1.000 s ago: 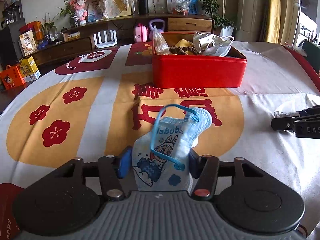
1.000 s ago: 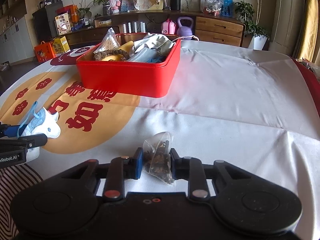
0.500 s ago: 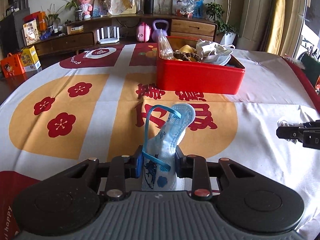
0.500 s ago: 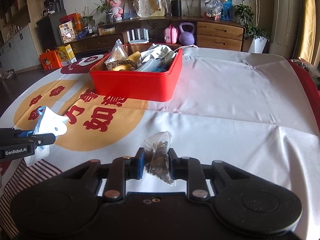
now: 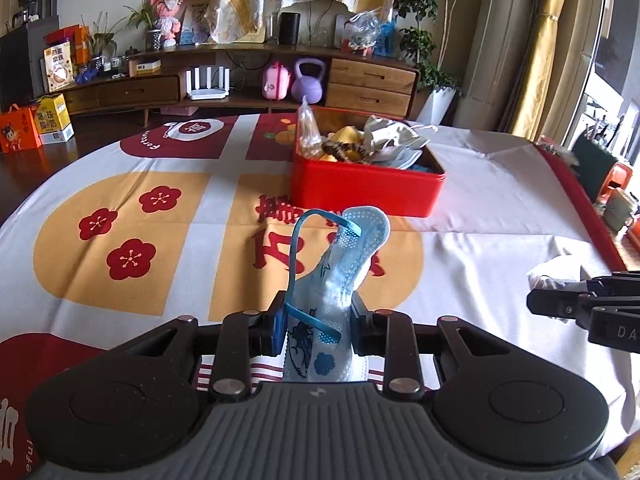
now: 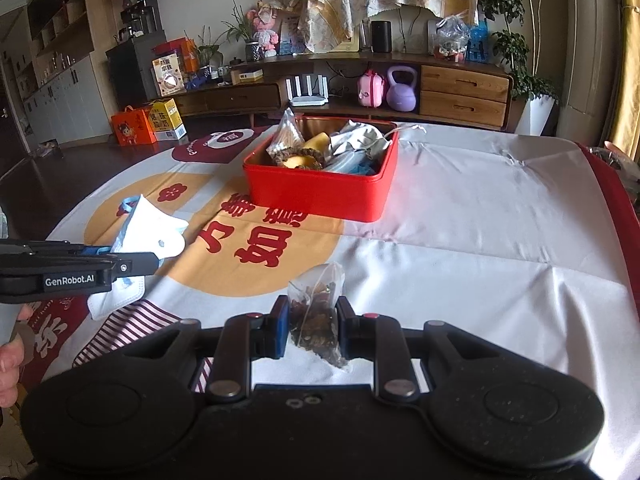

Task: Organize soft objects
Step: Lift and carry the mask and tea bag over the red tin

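My left gripper (image 5: 319, 326) is shut on a light blue face mask (image 5: 340, 280) with a cartoon print and blue ear loops, held above the table. The mask (image 6: 148, 240) and left gripper (image 6: 132, 266) also show at the left of the right wrist view. My right gripper (image 6: 312, 326) is shut on a small clear tea bag (image 6: 318, 304) of brown bits, held off the cloth. It shows at the right edge of the left wrist view (image 5: 536, 304). A red box (image 5: 366, 180) with soft items inside stands ahead of both; it also shows in the right wrist view (image 6: 320, 192).
The table carries a white, orange and red printed cloth (image 5: 120, 224). A low wooden sideboard (image 6: 400, 92) with a purple kettlebell (image 6: 401, 89) and plants stands beyond the table. Gift boxes (image 6: 148, 122) sit on the floor at left.
Both grippers have risen with their loads, so the table looks lower and the red box farther. The mask has folded narrower between the left fingers.
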`<state>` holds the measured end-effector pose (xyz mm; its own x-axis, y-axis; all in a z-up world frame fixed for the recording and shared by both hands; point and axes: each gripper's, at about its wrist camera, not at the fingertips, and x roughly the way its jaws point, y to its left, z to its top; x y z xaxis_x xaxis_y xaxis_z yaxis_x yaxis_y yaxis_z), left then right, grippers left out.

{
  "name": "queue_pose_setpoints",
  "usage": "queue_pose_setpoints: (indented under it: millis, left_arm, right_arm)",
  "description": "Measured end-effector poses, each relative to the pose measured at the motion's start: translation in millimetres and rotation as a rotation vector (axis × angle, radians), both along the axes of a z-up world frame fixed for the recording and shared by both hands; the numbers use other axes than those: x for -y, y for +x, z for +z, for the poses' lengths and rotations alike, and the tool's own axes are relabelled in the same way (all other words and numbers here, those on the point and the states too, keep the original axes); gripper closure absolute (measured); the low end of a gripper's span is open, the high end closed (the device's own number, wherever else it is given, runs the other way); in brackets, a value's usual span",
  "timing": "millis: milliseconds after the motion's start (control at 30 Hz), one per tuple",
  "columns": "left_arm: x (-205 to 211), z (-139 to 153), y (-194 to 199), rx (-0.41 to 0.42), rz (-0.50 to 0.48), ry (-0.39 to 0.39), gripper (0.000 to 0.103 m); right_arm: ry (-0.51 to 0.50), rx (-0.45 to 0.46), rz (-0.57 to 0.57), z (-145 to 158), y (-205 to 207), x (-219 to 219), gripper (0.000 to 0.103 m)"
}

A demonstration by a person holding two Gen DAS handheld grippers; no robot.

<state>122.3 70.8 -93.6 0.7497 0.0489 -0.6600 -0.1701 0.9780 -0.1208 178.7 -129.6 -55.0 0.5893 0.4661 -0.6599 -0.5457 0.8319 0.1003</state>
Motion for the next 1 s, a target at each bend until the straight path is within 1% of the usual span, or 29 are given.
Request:
queue_pose_setpoints:
  millis: [133,200,300,433,633,800,1000]
  left_arm:
    - [4.7,15.0,-5.0,0.003,-0.009,-0.029,0.073]
    - [7.7,23.7,-6.4,0.011,-0.015,-0.031,0.073]
    - [13.6,40.8,-9.2,0.050,-0.022,-0.011,0.073]
    - [16.6,62.2,-6.4,0.084,-0.029,-0.017,0.073]
    - [20.0,89.8,5.2,0.117,-0.041,-0.025,0.073]
    - [28.4,110.1,18.9,0.147,-0.076,0.014,0.073]
    - [28.1,125.6,46.9,0.139,-0.101,-0.015,0.073]
  right_arm:
    - [0.003,0.023,0.024,18.0,-9.7,-1.7,0.081]
    - [-0.002,0.044,0.035,27.0,-14.2,-2.8,0.081]
    - [-0.003,0.065,0.049,39.2,-17.2,-4.7,0.081]
    - [-0.010,0.089,0.062,53.4,-16.8,-8.6,0.081]
    - [-0.001,0.118,0.082,74.5,-10.9,-12.8,0.081]
    - [-0.004,0.148,0.089,91.2,0.9,-17.0,0.081]
    - [-0.008,0.170,0.083,103.7,22.3,-22.5,0.081]
